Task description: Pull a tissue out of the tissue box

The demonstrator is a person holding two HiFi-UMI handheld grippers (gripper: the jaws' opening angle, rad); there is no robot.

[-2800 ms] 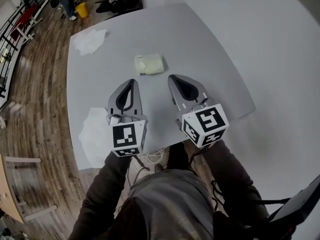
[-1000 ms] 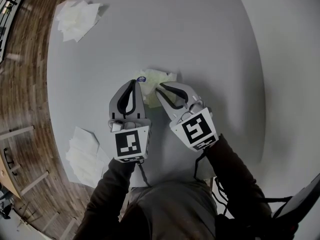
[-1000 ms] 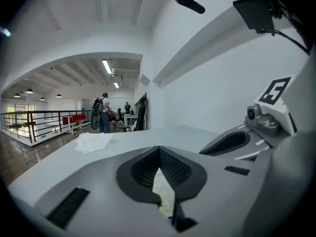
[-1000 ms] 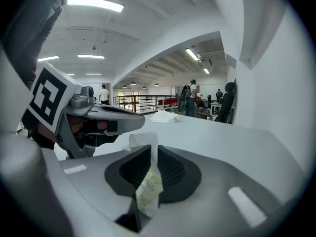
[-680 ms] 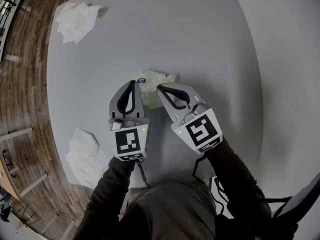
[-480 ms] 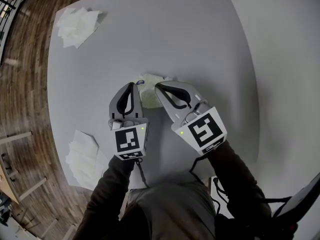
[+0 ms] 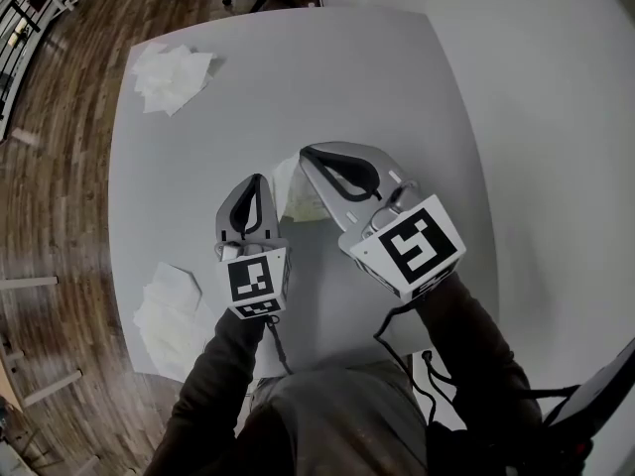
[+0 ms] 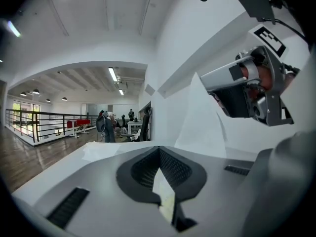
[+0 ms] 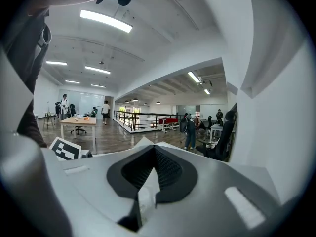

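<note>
Open table (image 7: pixel 397 87) beyond; tissue piles (image 7: pixel 171 72) left

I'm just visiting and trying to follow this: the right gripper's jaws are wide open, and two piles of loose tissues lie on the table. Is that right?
Not quite. The jaws of the right gripper are shut, pinching a white tissue, as the right gripper view shows. The two piles of loose tissues, far and near, do lie on the table.

left gripper (image 7: pixel 257 180): jaws together on a pale wad, seemingly the tissue pack's (image 7: pixel 301 202) edge, pointing near level | right gripper (image 7: pixel 307 156): jaws closed on a thin white tissue (image 9: pixel 147 189), held higher than the left, tips angled toward it | left forearm (image 7: pixel 210 365) and right forearm (image 7: pixel 466 340): dark-sleeved, reaching forward side by side
</note>
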